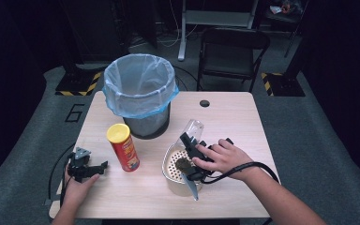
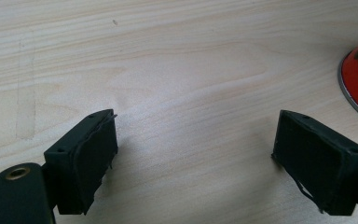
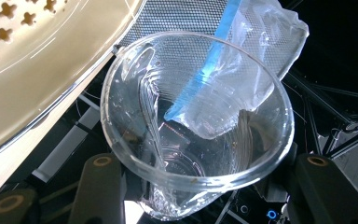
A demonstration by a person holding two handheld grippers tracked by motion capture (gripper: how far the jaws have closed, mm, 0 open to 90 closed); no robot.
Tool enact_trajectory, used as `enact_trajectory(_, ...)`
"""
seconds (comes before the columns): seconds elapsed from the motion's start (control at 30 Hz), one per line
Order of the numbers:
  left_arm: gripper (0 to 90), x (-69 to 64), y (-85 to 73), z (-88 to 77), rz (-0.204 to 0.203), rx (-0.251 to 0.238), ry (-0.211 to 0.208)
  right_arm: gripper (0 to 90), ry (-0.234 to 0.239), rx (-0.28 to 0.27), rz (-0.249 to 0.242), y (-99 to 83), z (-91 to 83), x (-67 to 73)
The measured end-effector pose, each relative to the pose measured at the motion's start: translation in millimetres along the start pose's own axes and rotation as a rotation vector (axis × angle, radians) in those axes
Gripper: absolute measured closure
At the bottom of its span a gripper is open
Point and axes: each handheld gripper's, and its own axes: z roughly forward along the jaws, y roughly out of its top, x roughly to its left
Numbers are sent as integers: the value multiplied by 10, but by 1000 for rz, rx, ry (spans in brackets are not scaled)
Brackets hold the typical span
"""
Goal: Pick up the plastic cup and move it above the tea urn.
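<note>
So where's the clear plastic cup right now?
In the high view the clear plastic cup sits right of centre, gripped by the right tool above the beige strainer basket, just right of the trash bin.

- A clear plastic cup (image 3: 193, 126) sits squeezed between the two black jaws, its open mouth facing the camera.
- A cream strainer with little holes (image 3: 42, 60) is at the upper left.
- A clear bag with a blue edge (image 3: 256, 51) shows behind the cup.

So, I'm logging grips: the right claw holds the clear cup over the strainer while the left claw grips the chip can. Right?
Not quite. The left claw grips nothing: the left gripper view shows its jaws apart over bare table, the chip can off to one side. The right claw does hold the clear cup over the strainer.
</note>
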Motion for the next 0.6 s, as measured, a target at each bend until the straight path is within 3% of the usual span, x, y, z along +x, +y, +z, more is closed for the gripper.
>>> enact_trajectory(0.03,131,0,0,0,0,0,0,474,-10,20,71,17,-10,46)
enact_trajectory(0.07,131,-1,-2,4,-1,-6,0,474,-21,22,108,25,-9,64)
enact_trajectory(0.13,131,0,-1,3,0,-4,1,474,-15,17,67,10,-10,39)
enact_trajectory(0.17,131,-2,-2,3,-2,-4,0,474,-4,3,2,-12,-6,-3)
enact_trajectory(0.23,131,0,-1,2,0,-3,1,474,-8,4,-3,-15,-9,-4)
enact_trajectory(0.37,131,0,0,0,0,1,0,474,-7,5,-4,-18,-12,4)
enact_trajectory(0.4,131,0,0,0,0,0,0,475,-12,13,23,-11,-19,26)
enact_trajectory(0.43,131,-1,-2,4,-1,-6,0,475,-30,21,102,6,-26,60)
enact_trajectory(0.47,131,-2,-3,5,-3,-7,0,474,-35,18,97,5,-25,56)
enact_trajectory(0.5,131,0,-1,2,0,-3,1,475,-16,4,-9,-24,-21,-6)
enact_trajectory(0.53,131,-3,-1,2,-4,-2,-3,474,-15,9,9,-22,-23,10)
enact_trajectory(0.57,131,-2,0,0,-2,0,0,474,-32,22,93,-3,-28,55)
enact_trajectory(0.6,131,-4,-2,3,-5,-4,0,474,-38,19,91,-2,-25,55)
